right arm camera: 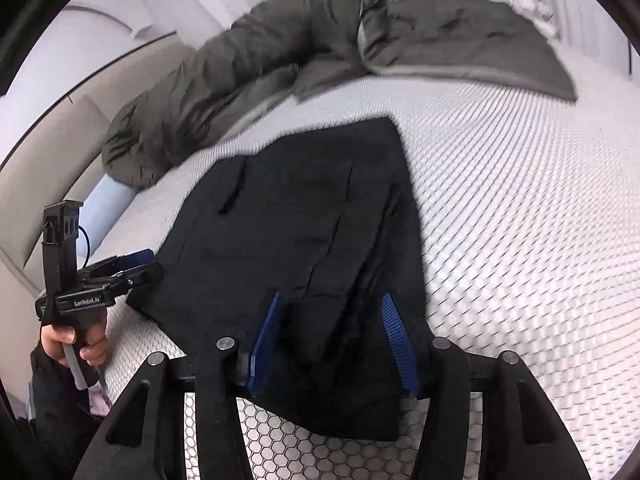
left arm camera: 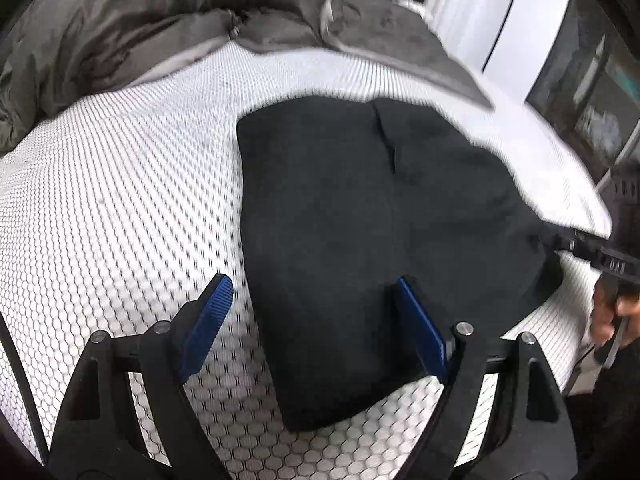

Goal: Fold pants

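Black pants (left arm camera: 360, 208) lie folded into a compact stack on the white honeycomb-pattern mattress (left arm camera: 120, 184). In the left wrist view my left gripper (left arm camera: 313, 280) stands open, its blue pads (left arm camera: 208, 320) straddling the stack's near left edge without pressing on it. The right gripper (left arm camera: 576, 242) reaches the stack's right corner, a hand (left arm camera: 608, 316) on its grip. In the right wrist view the right gripper (right arm camera: 332, 300) hovers over the near end of the pants (right arm camera: 304, 220); its pads are apart and the cloth lies beneath them. The left gripper (right arm camera: 154, 264) sits at the stack's left edge.
A crumpled grey duvet (right arm camera: 248, 64) lies across the far side of the bed. A light blue pillow (right arm camera: 108, 204) rests against the beige headboard (right arm camera: 48, 152). White cupboard doors (left arm camera: 500, 20) and a dark shelf unit (left arm camera: 592, 92) stand beyond the bed.
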The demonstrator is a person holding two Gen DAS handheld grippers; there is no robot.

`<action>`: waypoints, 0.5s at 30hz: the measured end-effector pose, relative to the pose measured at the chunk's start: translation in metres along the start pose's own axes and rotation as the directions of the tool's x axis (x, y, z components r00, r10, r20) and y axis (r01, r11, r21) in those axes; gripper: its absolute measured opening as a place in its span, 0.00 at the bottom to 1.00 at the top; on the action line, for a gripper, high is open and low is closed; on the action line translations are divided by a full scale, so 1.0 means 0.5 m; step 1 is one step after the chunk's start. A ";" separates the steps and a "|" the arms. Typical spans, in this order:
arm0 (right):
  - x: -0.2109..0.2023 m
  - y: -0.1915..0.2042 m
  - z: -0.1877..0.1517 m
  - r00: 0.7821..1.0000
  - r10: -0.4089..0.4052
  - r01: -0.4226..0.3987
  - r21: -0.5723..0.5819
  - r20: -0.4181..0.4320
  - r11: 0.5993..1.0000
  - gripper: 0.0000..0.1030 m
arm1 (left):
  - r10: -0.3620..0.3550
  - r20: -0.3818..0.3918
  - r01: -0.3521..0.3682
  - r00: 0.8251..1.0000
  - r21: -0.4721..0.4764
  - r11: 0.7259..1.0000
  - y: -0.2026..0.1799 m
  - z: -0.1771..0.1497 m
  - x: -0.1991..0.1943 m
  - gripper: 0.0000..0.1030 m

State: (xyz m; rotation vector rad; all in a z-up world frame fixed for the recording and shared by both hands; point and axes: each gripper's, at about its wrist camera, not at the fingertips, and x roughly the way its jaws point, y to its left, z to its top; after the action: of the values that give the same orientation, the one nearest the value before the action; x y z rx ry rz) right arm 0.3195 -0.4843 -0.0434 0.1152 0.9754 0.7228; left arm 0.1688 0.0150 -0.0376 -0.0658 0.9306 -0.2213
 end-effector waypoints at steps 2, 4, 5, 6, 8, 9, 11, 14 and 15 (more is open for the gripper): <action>0.024 -0.004 -0.001 0.999 -0.008 0.009 0.020 -0.031 1.000 0.29 | 0.017 -0.002 -0.017 1.000 0.008 1.000 -0.004 -0.010 0.009 0.80; -0.001 0.000 0.005 1.000 0.014 -0.014 0.013 0.002 1.000 0.13 | 0.014 -0.001 -0.014 1.000 0.001 1.000 -0.002 -0.010 0.006 0.80; -0.019 0.001 0.008 0.998 0.056 -0.056 0.011 0.018 0.998 0.13 | 0.012 -0.001 -0.012 1.000 -0.003 1.000 -0.002 -0.009 0.004 0.80; -0.031 0.000 0.007 0.997 0.078 -0.078 0.008 0.022 0.997 0.13 | 0.011 -0.002 -0.011 1.000 -0.004 1.000 -0.001 -0.011 0.004 0.80; -0.026 -0.002 -0.002 0.999 0.053 -0.053 -0.017 -0.003 0.998 0.13 | 0.017 -0.007 -0.017 1.000 0.002 1.000 -0.002 -0.014 0.008 0.82; -0.001 -0.008 -0.011 0.998 0.030 -0.032 -0.033 -0.056 0.999 0.13 | 0.017 -0.011 -0.017 1.000 0.003 1.000 -0.003 -0.015 0.012 0.83; 0.019 -0.021 -0.015 0.996 0.049 -0.050 -0.008 -0.080 0.999 0.13 | 0.017 -0.020 -0.017 1.000 0.002 1.000 -0.003 -0.015 0.017 0.85; -0.013 -0.025 -0.013 0.994 0.093 -0.092 0.018 -0.054 0.996 0.29 | 0.028 -0.024 -0.028 0.999 -0.005 1.000 -0.002 -0.016 0.013 0.88; -0.018 -0.027 -0.012 0.991 0.121 -0.119 0.032 -0.049 0.992 0.45 | 0.027 -0.029 -0.027 0.999 -0.004 1.000 -0.002 -0.018 0.011 0.89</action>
State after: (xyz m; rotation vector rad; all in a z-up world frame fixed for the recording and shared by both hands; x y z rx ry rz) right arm 0.3188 -0.5013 -0.0458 0.1826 1.0344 0.8254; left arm 0.1647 0.0129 -0.0471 -0.0540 0.9607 -0.1954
